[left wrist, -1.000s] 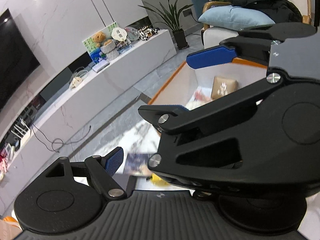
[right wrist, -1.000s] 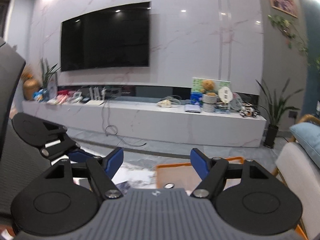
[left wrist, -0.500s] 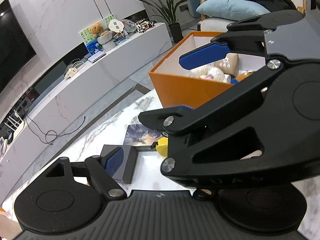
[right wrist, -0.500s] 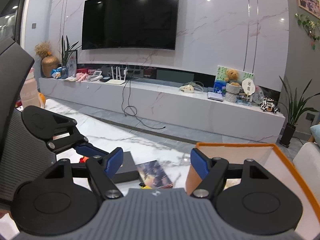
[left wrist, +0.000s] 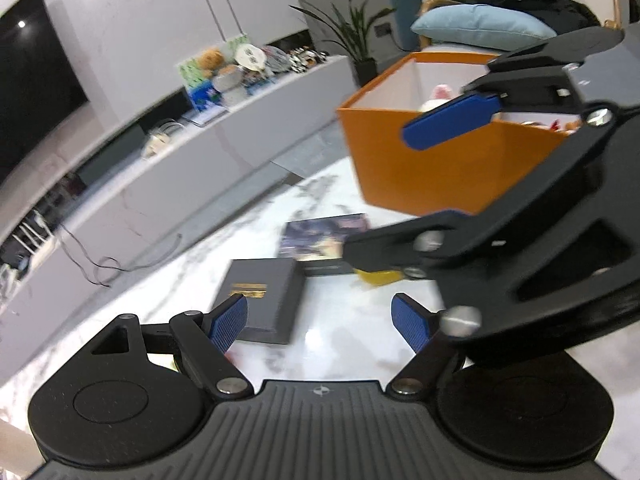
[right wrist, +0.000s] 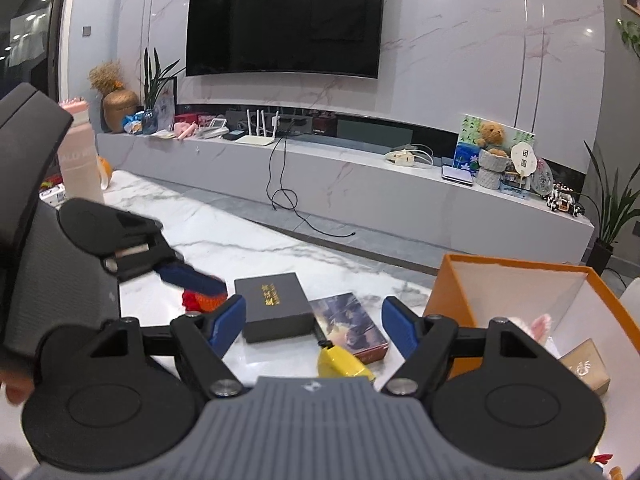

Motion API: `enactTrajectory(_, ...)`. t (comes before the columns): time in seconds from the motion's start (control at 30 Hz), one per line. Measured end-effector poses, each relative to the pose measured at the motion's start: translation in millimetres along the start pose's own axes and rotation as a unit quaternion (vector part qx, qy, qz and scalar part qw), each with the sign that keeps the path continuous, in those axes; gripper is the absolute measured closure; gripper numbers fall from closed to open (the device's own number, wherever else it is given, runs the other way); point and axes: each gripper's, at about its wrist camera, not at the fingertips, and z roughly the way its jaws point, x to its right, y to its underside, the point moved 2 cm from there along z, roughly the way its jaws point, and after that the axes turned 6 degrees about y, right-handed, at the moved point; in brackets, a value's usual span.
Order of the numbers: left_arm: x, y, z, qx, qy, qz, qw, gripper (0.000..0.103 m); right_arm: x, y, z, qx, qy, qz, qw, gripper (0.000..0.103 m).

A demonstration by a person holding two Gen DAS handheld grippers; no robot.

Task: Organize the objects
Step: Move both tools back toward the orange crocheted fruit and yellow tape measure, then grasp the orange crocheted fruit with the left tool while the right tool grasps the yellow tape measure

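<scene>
The left gripper [left wrist: 320, 320] has its 2 blue-padded fingers [left wrist: 228, 322] spread apart over the white marble desk [left wrist: 340, 344], holding nothing. The right gripper [right wrist: 312, 320] likewise has its fingers [right wrist: 228, 320] apart and empty.

Between and just beyond the right gripper's fingers lie 3 things: a flat black rectangular box with gold lettering [right wrist: 276, 306], a thin dark picture-printed box [right wrist: 352, 326] just beside it, and a yellow plastic object [right wrist: 344, 364] nearest the camera, touching the picture-printed box. The left wrist view shows the same black box [left wrist: 260, 300] just beyond its left finger, and the picture-printed box [left wrist: 320, 236] past it; the yellow object [left wrist: 378, 276] there is partly hidden by the right gripper's body, which fills that view's right side.

The open orange cardboard box with white inside [right wrist: 516, 276] stands on the desk to the right. Only the right wrist view looks into it, showing a pink-eared plush toy [right wrist: 536, 326] and a small tan carton [right wrist: 586, 366]. Only that view also shows a red knitted item [right wrist: 198, 300] under the left gripper's finger and a pink bottle [right wrist: 80, 160] at the desk's far left.
</scene>
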Motion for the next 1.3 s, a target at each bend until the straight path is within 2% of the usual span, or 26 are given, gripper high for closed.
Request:
enactTrajectory(0.27, -30.1, 10.5, -6.7, 0.016, 0.000, -0.072, 0.9973, 0.009, 8.0, 4.0, 10.3, -0.003, 0.006, 0.026, 1.000, 0.023)
enactTrajectory(0.4, -49.7, 20.5, -7.0, 0.030, -0.016, -0.104, 0.9940, 0.009, 14.9, 5.8, 19.4, -0.011, 0.015, 0.032, 0.999, 0.023)
enactTrajectory(0.6, -89.3, 38.1, -6.0, 0.035, -0.027, -0.204, 0.9780, 0.009, 23.3, 11.1, 32.2, -0.028, 0.023, 0.055, 0.998, 0.023)
enactTrajectory(0.77, -110.8, 51.2, -1.6, 0.032, -0.042, -0.254, 0.9659, 0.009, 23.2, 17.3, 39.3, -0.035, 0.028, 0.058, 0.997, 0.023)
enactTrajectory(0.87, -113.5, 59.3, 5.1, 0.023, -0.040, -0.267, 0.9625, 0.009, 22.0, 21.5, 46.2, -0.043, 0.038, 0.062, 0.996, 0.024)
enactTrajectory(0.97, -113.8, 65.6, 10.5, 0.022, -0.045, -0.262, 0.9637, 0.009, 18.5, 27.6, 53.5, -0.052, 0.046, 0.063, 0.996, 0.025)
enactTrajectory(1.07, -116.6, 69.7, 15.3, 0.029, -0.046, -0.254, 0.9656, 0.009, 14.2, 34.2, 58.9, -0.058, 0.041, 0.055, 0.996, 0.036)
enactTrajectory(1.17, -119.2, 72.4, 20.6, 0.024, -0.044, -0.253, 0.9663, 0.009, 10.9, 38.6, 63.5, -0.064, 0.039, 0.046, 0.996, 0.042)
enactTrajectory(1.3, -120.5, 77.2, 25.0, 0.020, -0.033, -0.253, 0.9668, 0.014, 9.6, 41.3, 65.5, -0.063, 0.041, 0.039, 0.996, 0.041)
